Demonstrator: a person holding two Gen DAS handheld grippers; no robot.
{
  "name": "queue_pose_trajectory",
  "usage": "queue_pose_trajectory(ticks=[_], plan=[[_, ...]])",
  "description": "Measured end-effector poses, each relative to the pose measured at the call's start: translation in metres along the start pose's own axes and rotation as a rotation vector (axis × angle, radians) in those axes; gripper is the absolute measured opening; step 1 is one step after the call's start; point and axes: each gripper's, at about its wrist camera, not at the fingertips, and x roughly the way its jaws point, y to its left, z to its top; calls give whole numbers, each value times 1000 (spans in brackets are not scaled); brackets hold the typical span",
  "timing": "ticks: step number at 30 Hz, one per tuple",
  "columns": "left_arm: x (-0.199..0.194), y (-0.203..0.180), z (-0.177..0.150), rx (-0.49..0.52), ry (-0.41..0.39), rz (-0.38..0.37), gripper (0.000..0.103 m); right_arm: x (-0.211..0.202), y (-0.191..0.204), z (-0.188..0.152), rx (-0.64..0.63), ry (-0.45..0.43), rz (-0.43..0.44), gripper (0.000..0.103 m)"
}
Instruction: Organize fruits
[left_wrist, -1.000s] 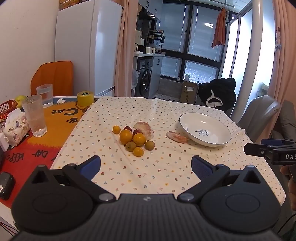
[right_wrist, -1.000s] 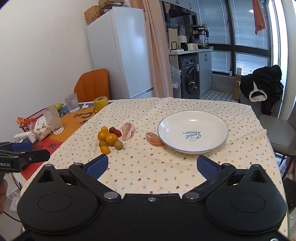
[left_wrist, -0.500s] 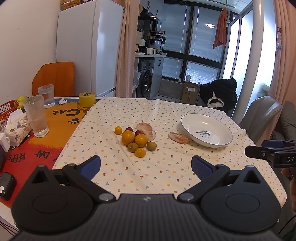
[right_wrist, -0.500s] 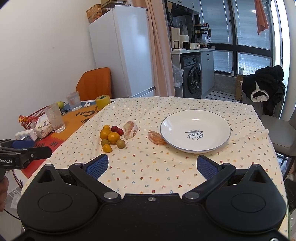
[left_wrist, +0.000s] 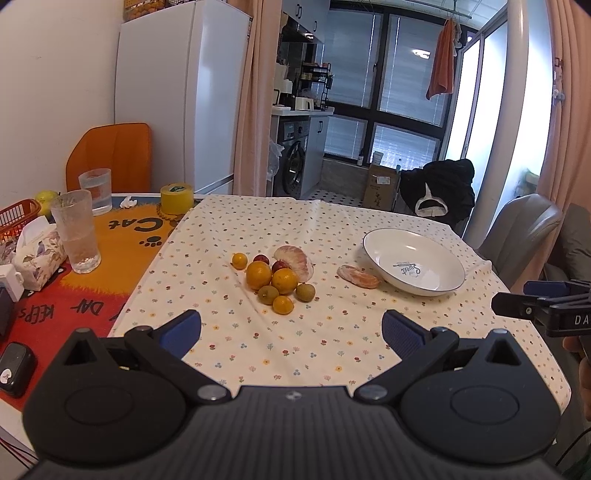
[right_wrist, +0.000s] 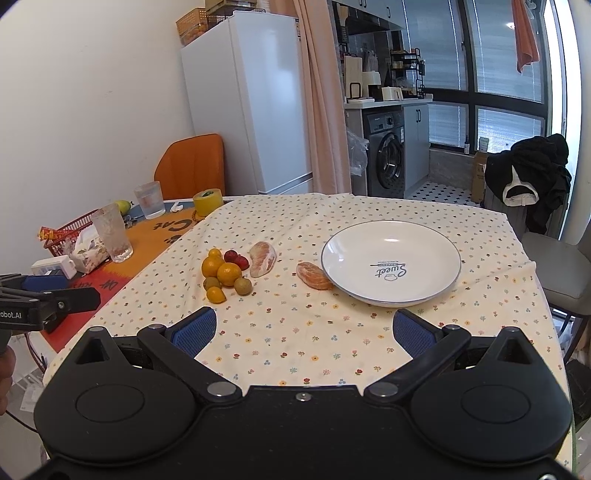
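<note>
Both the left claw (left_wrist: 291, 326) and the right claw (right_wrist: 303, 330) are being held wide and empty above the bench (right_wrist: 295, 343) edge. Beyond them, the fruit pile (right_wrist: 225, 275) is lying left of the empty plate (right_wrist: 391, 267). One outer fruit should probably be pinched gently. A peeled segment (right_wrist: 313, 276) is touching the plate's rim; glasses (right_wrist: 112, 236) are standing well aside.

The left gripper (left_wrist: 291, 328) hovers level over the counter's (left_wrist: 295, 343) near edge, jaws spread wide and empty. The right gripper (right_wrist: 303, 330) hovers beside it, likewise wide apart, holding nothing.
</note>
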Motion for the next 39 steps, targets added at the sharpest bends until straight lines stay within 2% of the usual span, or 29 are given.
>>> queue_pose_trajectory(ticks=[39], plan=[[1, -1, 1, -7, -18, -8, 103, 0, 11, 5, -18, -8, 7, 103]])
